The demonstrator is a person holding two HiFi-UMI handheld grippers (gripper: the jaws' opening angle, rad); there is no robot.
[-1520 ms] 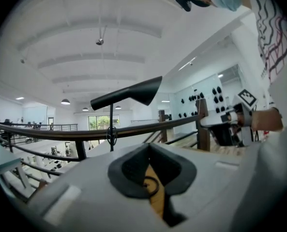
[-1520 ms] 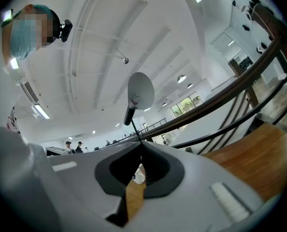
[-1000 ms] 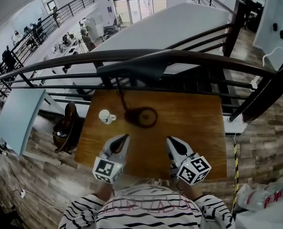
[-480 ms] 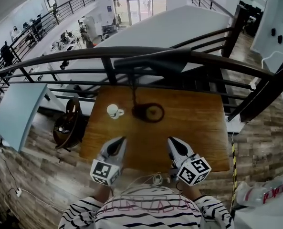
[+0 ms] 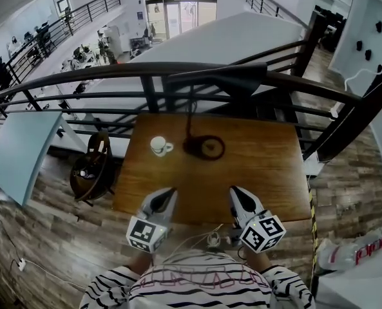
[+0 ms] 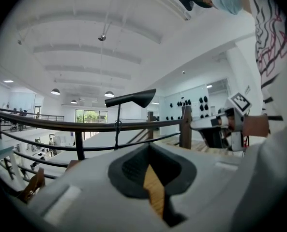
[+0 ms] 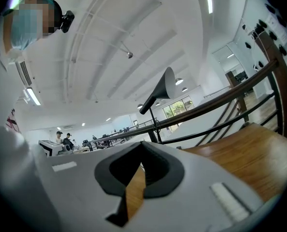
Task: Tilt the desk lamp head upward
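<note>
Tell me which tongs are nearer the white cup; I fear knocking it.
Left. The left tongs lie on the near side of the cup; the right tongs lie farther to its right.

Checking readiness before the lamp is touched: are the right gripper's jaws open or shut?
Shut. The right gripper shows its jaws together in its own view, nothing between them, only a sliver of wooden table beyond.

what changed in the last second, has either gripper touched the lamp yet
Nothing in the scene itself moved. Only the head view shifted, so the table, desk lamp and cup sit a little further right in the picture. Nothing was taken hold of or let go. The left gripper and right gripper stay shut and empty over the table's near edge, clear of the lamp.
</note>
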